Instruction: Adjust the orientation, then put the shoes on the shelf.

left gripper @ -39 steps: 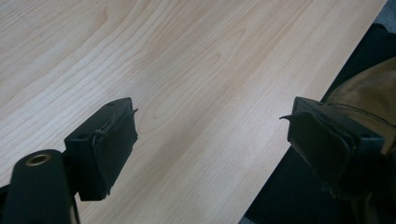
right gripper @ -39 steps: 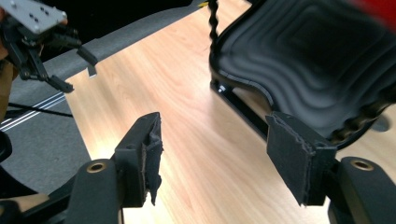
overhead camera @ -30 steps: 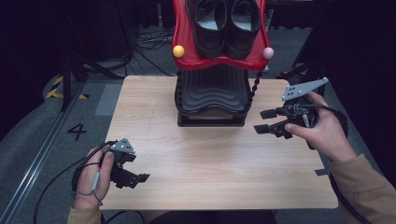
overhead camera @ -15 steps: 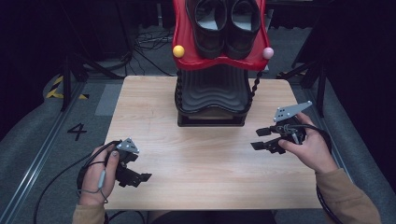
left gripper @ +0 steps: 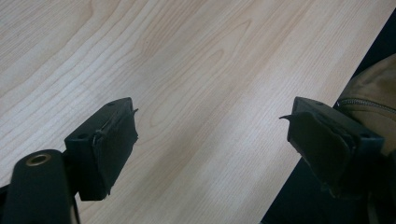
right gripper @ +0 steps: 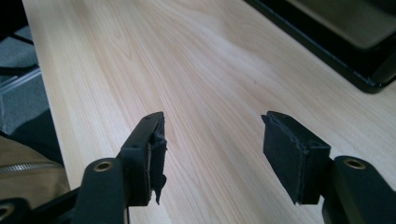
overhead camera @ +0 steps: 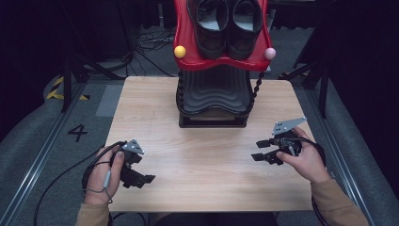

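Pale wood grain runs across the table (overhead camera: 207,165), bare except for a black ribbed stand (overhead camera: 214,96) at its far middle edge. On that stand sits a red tray (overhead camera: 188,42) carrying a pair of black shoes (overhead camera: 228,21), side by side, their long axes running away from the person; a yellow ball (overhead camera: 179,51) and a pink ball (overhead camera: 269,53) mark the tray's front corners.

Both grippers rest low near the table's near half, well apart from the stand — neither touches anything. The right gripper (overhead camera: 261,149), at the right edge, has its jaws spread wide and empty, pointing leftward across the wood; in the right gripper view the stand's dark base (right gripper: 327,42) lies ahead and to the right of the jaws. The left gripper (overhead camera: 141,174) sits by the near-left corner, jaws likewise wide and empty, aimed at the bare wood.

By position, the right hand (overhead camera: 306,162) looks the nearer to the shoes — any reach for them would go forward, upward and toward the middle.
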Available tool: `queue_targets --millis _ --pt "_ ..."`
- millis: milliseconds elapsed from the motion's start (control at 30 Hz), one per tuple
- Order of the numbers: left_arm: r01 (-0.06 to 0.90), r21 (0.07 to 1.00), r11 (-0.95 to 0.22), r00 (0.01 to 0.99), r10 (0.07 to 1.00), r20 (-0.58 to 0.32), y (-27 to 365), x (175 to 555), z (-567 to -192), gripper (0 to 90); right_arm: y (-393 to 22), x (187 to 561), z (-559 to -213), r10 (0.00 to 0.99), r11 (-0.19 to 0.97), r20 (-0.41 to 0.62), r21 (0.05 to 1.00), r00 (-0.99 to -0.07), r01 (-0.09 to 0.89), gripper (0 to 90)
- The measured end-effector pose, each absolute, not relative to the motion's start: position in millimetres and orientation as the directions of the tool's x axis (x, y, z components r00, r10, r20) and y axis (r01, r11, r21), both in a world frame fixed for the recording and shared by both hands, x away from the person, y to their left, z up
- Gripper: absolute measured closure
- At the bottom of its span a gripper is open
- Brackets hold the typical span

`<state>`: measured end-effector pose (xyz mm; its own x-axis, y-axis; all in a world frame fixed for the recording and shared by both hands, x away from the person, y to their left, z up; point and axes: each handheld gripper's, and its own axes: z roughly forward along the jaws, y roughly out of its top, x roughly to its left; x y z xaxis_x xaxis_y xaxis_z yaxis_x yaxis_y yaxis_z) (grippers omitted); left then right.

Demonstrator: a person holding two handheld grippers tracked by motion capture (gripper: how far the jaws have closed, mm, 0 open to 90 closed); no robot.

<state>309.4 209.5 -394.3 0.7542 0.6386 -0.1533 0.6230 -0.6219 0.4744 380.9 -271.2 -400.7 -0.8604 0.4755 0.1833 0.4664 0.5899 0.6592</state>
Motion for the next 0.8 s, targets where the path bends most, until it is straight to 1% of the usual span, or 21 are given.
queue_targets --millis 267,533,800 --pt "0.617 0.463 -0.636 0.762 0.629 -0.152 205.9 311.3 -395.3 16.2 -271.0 376.5 -423.9 0.476 0.634 0.162 0.618 -0.864 0.465 39.8" --pt "0.617 0.46 -0.638 0.764 0.627 -0.155 204.4 313.8 -397.3 16.2 -264.1 372.5 -451.1 0.463 0.667 0.171 0.578 -0.87 0.469 39.4" --pt "0.619 0.452 -0.642 0.765 0.623 -0.164 204.4 314.9 -400.0 16.3 -258.6 369.0 -465.8 0.457 0.69 0.162 0.556 -0.874 0.464 39.0"
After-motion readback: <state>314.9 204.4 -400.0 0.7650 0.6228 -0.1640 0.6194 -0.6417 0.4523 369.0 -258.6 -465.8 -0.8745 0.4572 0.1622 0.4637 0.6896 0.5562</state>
